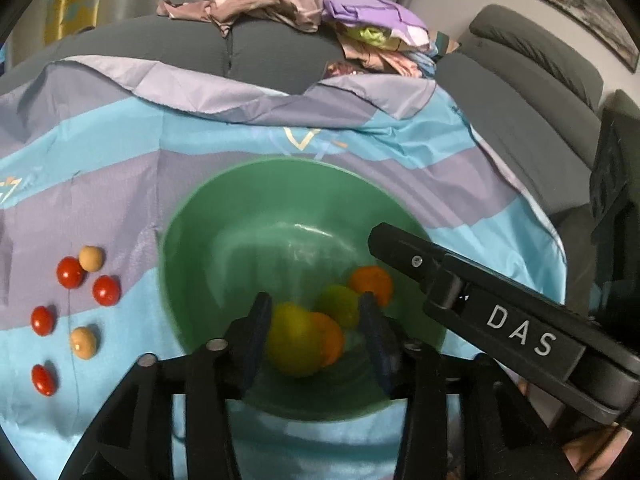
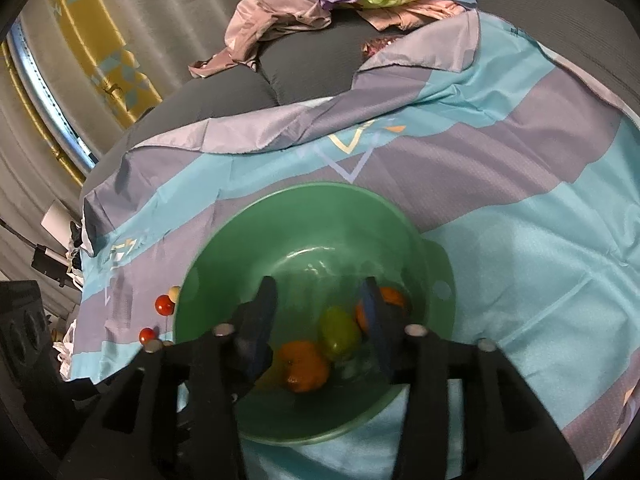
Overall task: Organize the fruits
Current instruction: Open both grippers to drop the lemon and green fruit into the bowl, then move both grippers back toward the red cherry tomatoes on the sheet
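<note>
Green bowl [image 1: 188, 248] sitting on striped cloth [image 1: 120, 160], oranges [image 1: 372, 282] and green fruit [image 1: 340, 304] lying inside, left gripper [image 1: 314, 334] hanging part-open over yellow fruit [image 1: 292, 338], pads gripping nothing, right gripper [image 2: 322, 320] part-open over bowl, empty, tomatoes [image 1: 106, 290] lying left of bowl.

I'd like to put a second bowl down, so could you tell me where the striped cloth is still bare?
Bare: the blue and lilac striped cloth right of the green plastic bowl, and the strip behind it toward the grey cushion. Crowded: left of the bowl, where small red tomatoes and tan round fruits lie scattered.
</note>
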{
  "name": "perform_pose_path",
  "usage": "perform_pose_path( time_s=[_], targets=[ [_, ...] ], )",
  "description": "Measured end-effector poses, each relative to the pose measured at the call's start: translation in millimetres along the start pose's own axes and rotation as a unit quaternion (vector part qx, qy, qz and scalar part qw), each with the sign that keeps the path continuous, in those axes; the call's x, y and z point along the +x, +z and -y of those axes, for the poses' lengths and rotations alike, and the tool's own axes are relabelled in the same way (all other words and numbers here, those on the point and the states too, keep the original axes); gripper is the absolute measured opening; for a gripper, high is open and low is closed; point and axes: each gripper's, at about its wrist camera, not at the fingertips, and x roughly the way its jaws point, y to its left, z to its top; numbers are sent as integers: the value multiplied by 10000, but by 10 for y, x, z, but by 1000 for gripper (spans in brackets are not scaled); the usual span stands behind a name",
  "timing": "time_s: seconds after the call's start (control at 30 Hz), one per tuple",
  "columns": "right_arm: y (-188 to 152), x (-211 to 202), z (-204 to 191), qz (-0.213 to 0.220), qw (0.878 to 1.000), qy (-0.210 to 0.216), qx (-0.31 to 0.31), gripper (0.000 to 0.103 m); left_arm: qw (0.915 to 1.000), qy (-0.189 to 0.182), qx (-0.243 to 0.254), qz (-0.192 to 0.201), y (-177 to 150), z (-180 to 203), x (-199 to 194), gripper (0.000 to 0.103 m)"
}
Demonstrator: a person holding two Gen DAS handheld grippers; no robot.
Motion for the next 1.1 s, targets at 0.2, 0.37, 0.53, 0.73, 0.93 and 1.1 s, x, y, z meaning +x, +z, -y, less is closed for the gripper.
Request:
perform_pose_path(
  time_s=[0.2, 0.37, 0.53, 0.73, 0.93, 1.1],
  targets=[
    [-8, -66, -154, 174, 9996, -13, -221, 59, 9991, 167, -311, 227, -22, -350, -352, 54],
    [-45, -78, -348, 278, 9984, -138, -478, 61, 9959, 503, -633, 413, -73, -856, -751, 54],
    [-113, 10, -607, 263, 9960, -236, -826, 62, 9891, 1042, -828, 631, -171, -1428, -1046, 55],
    [-180, 72, -900, 227, 9935, -96, -1108, 62, 9805, 1224, -1369, 695, -294, -2002, -1024, 55],
    [-175, 253, -1379, -190, 9900, 471, -1317, 62, 9777, 863, -1889, 321, -351, -2383, -826, 55],
    [-203, 659, -1853, -912, 9799, 985, -1472, 60, 9760, 661, -2050, 318, -372, -2472, -683, 55]
  ],
)
